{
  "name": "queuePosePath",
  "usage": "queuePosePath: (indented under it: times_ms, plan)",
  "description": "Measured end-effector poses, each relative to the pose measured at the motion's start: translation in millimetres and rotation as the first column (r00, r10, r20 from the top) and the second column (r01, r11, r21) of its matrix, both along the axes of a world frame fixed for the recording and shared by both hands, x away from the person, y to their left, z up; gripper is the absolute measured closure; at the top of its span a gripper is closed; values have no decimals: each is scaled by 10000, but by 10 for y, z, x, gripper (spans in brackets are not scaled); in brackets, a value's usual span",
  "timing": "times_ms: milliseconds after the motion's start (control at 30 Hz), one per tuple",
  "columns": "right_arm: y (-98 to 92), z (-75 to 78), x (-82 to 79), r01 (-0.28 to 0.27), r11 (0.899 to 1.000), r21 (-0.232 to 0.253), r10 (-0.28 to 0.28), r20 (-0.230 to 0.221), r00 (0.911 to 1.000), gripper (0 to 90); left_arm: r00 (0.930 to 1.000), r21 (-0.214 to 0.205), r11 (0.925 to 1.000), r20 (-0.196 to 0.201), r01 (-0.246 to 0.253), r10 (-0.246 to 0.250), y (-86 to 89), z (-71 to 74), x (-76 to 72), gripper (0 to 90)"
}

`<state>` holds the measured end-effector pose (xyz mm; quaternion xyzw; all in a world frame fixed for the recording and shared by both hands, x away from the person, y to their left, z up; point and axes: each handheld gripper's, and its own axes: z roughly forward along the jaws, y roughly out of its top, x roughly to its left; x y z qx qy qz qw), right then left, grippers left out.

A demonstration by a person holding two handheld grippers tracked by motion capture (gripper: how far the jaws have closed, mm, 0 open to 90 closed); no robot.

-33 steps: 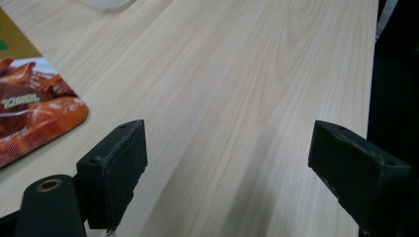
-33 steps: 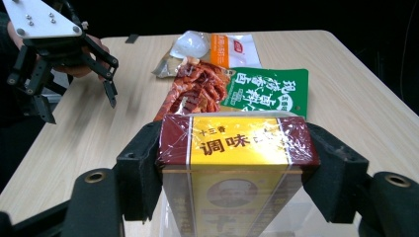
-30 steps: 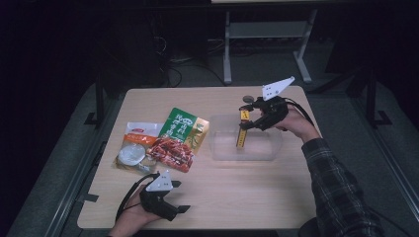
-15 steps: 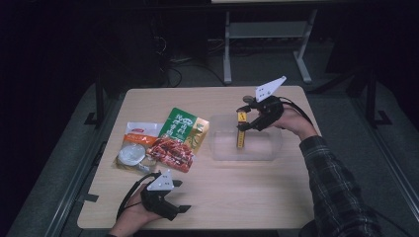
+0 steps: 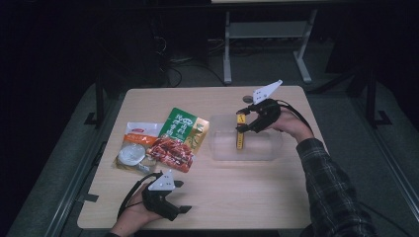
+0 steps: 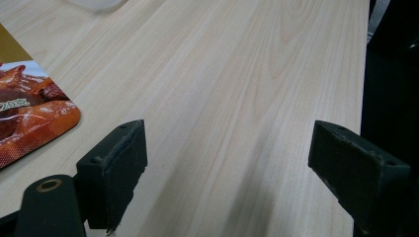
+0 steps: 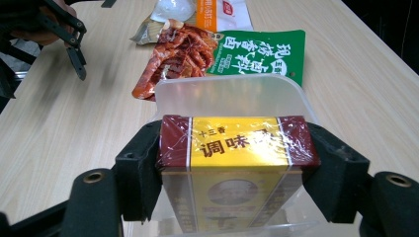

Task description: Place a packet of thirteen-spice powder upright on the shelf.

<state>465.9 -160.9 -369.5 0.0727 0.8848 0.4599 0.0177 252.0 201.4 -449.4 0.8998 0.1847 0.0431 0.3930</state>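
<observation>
- Gripping a yellow-and-maroon seasoning box (image 7: 232, 148) by its two short ends, the right gripper (image 5: 248, 123) has both black pads pressed flat against the wrapped carton.
- Seasoning box: held upright on end, its lower part down inside the clear plastic container (image 5: 269, 150) and its top above the container's rim; whether its base rests on the container floor cannot be told.
- Clear plastic container: a shallow, translucent rectangular tub standing on the wooden table (image 5: 237, 197), taken below as the landmark.
- Right hand (image 5: 291, 126): just beyond the container's far right corner in the high view, with a plaid sleeve (image 5: 331, 192) running back along the table's right edge.
- Green packet (image 5: 180, 127): lying flat just left of the container, near it but not touching in the high view.
- Red-orange food packet (image 5: 173, 154): left of the container, partly overlapping the green packet's lower end.
- White-and-orange packet (image 5: 136, 148): farther left of the container, at the outer side of the pile, its edge under the red-orange packet.
- Left gripper (image 5: 173, 210): well apart from the container, toward the near left part of the table; its jaws stand wide apart with nothing but bare wood between them, as the left gripper view shows.
</observation>
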Motion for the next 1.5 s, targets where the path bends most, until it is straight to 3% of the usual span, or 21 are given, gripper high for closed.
queuePosePath:
  times_ms: [300,633,867,967,1100,1267,1367,1500]
  plan:
    - [19,-31,7,-19,9997,-228,19,-12,10000,304,9999,-18,10000,-91,53,-54,-18,-6,8,146]
    - [65,-153,20,109,9947,-1018,-109,10,9999,295,9999,124,9999,-120,40,-39,-17,-7,20,145]
    - [52,-147,7,269,9953,-934,-286,-167,9995,263,9997,152,9996,-66,-248,250,1,5,47,138]
    - [37,-69,-26,595,9965,-587,-618,-380,9974,195,9995,239,9992,-65,-316,318,9,9,52,139]
    - [15,33,-77,800,9963,-300,-807,-223,9965,167,9991,402,9983,-55,-416,419,36,17,85,140]
    - [40,169,-218,1258,9910,-452,-1271,-263,9915,146,9988,814,9957,-161,-453,468,56,36,143,143]
    - [24,211,-328,1605,9870,-99,-1605,-44,9870,150,9983,681,9964,-274,-500,519,39,50,169,146]
    - [-12,262,-489,1960,9806,23,-1960,73,9806,148,9987,636,9973,-337,-357,379,22,53,211,147]
